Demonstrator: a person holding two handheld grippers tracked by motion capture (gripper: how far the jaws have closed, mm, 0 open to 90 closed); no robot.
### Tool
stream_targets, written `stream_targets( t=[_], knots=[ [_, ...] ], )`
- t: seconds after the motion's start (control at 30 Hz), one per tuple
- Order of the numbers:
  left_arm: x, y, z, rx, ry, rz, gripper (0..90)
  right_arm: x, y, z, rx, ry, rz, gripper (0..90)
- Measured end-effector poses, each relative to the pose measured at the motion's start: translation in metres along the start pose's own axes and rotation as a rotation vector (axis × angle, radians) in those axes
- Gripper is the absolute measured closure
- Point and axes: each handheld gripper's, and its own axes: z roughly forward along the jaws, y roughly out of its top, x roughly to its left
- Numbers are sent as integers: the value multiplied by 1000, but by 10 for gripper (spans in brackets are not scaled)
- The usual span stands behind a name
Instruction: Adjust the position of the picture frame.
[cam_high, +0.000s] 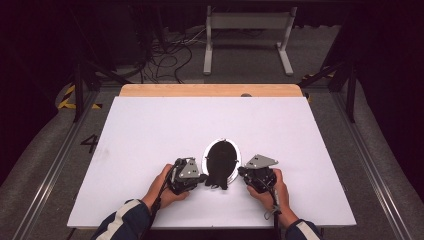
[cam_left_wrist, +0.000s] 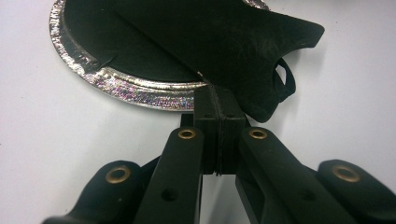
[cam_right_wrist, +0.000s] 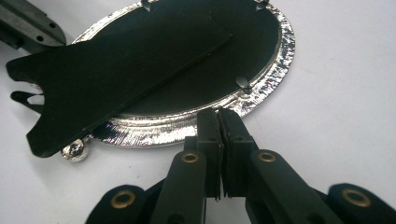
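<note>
An oval picture frame (cam_high: 221, 159) with a silver rim (cam_left_wrist: 140, 91) and a black back lies flat on the white table, near the front edge. A black fold-out stand flap (cam_left_wrist: 224, 42) sticks out from its back toward me (cam_right_wrist: 116, 70). My left gripper (cam_high: 204, 177) is shut, its tips (cam_left_wrist: 218, 93) against the flap's edge just below the rim; whether they pinch it I cannot tell. My right gripper (cam_high: 241, 172) is shut too, its tips (cam_right_wrist: 218, 114) touching the silver rim (cam_right_wrist: 280, 56) on the frame's right side.
The white table top (cam_high: 150, 130) spreads wide to the left, right and back of the frame, with a wooden strip (cam_high: 210, 90) along the far edge. Part of the left gripper (cam_right_wrist: 28, 23) shows at the right gripper view's upper left.
</note>
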Motion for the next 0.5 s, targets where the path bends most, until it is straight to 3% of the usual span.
stream_targets(
  t=[0.5],
  knots=[
    [1,4,5,-8,-7,-21,897,-9,2,3,-2,-21,23,895]
  ],
)
